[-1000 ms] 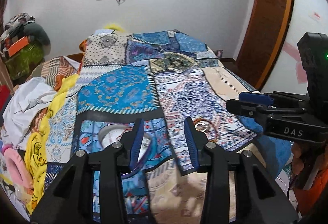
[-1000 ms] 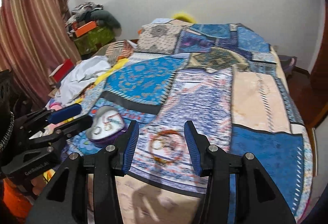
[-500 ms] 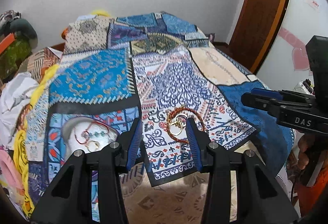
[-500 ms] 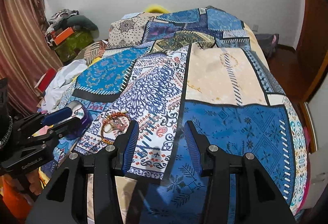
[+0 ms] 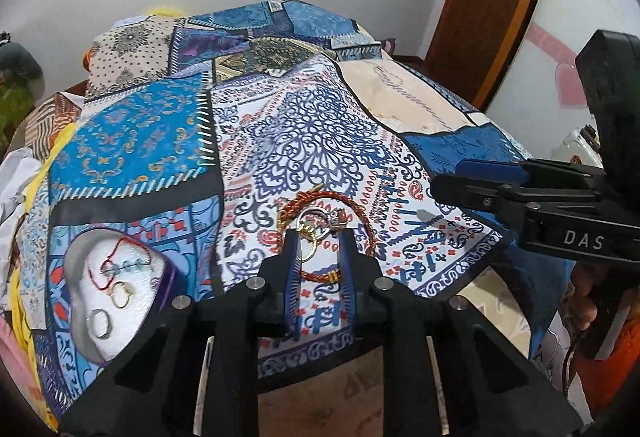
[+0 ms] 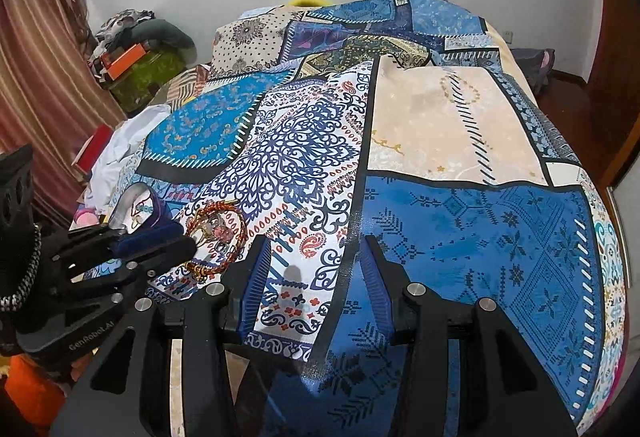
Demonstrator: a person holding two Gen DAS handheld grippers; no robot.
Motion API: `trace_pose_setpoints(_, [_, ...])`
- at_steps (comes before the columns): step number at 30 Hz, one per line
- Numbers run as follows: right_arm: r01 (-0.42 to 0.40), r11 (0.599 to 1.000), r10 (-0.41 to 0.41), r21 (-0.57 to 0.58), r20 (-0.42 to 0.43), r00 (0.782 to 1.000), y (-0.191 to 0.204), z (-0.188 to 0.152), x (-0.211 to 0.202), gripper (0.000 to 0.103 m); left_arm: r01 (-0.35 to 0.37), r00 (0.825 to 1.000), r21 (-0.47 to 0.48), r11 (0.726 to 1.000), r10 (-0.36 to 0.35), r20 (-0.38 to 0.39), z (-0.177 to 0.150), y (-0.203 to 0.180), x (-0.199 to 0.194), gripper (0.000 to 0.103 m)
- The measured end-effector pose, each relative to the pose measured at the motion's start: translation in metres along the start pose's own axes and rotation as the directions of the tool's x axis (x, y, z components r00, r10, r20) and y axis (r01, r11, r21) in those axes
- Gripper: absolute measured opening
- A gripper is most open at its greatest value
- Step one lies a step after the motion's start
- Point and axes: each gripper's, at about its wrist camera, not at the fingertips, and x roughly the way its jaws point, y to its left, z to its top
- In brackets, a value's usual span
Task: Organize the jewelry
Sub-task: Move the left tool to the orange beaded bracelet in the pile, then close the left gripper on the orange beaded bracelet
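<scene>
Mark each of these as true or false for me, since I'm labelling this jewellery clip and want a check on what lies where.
1. The heart-shaped tray already holds rings. True: two rings lie in it beside a thin red bracelet.
2. The left gripper is over the heart-shaped tray. False: it is at the red-and-gold bangle on the bedspread; its jaws have just been closing, with a gold ring between them.
3. The right gripper holds a ring. False: its jaws stand apart over bare bedspread.
4. A ring with a sparkly setting lies inside the bangle's loop. True.
5. The bangle lies in the tray. False: it lies on the bedspread, to the tray's right.
</scene>
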Motion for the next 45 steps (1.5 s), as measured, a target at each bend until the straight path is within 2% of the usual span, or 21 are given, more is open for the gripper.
trace_pose_setpoints(8, [-0.014,1.000,0.014,0.016,-0.015,1.000,-0.006,-0.001,0.007,0.042,-0.068,0.998,-0.049,0.996,0.068,-0.005,-0.002,0.016,0.004,0.019])
trace_pose_setpoints(18, [-0.025,0.999,0.025,0.024,-0.018,1.000,-0.007,-0.002,0.009,0.042,-0.101,0.994,-0.102,0.990,0.105,0.031,0.004,0.032,-0.005,0.019])
trace_pose_setpoints(24, [-0.025,0.999,0.025,0.025,-0.019,0.999,-0.005,-0.003,0.009,0.042,-0.083,0.996,-0.100,0.991,0.082,-0.018,0.007,0.041,0.009,0.019])
trace_pose_setpoints(29, [-0.023,1.000,0.023,0.022,-0.020,1.000,-0.004,-0.003,0.008,0.042,-0.069,0.998,-0.092,0.993,0.067,-0.019,0.009,0.039,0.018,0.019])
trace_pose_setpoints(32, [-0.024,0.999,0.025,0.023,-0.021,0.999,-0.004,-0.003,0.008,0.042,-0.054,0.999,-0.113,0.992,0.053,-0.008,0.011,0.040,0.021,0.018])
trace_pose_setpoints(34, [-0.028,0.999,0.028,0.021,-0.020,0.999,-0.003,-0.003,0.007,0.042,-0.057,0.998,-0.106,0.993,0.057,-0.004,0.012,0.038,0.021,0.011])
trace_pose_setpoints(37, [-0.028,1.000,0.028,0.010,-0.020,0.999,0.001,-0.004,0.005,0.043,-0.069,0.998,-0.085,0.994,0.070,0.004,0.011,0.033,0.017,0.006])
trace_pose_setpoints(40, [-0.027,1.000,0.027,0.003,-0.019,0.999,0.005,-0.004,0.003,0.042,-0.029,0.999,-0.085,0.996,0.031,0.020,0.012,0.030,0.010,0.006])
trace_pose_setpoints(45, [-0.027,1.000,0.027,-0.011,-0.012,1.000,0.012,-0.003,-0.001,0.042,-0.012,0.997,-0.075,0.997,0.017,0.075,0.015,0.022,-0.012,0.006])
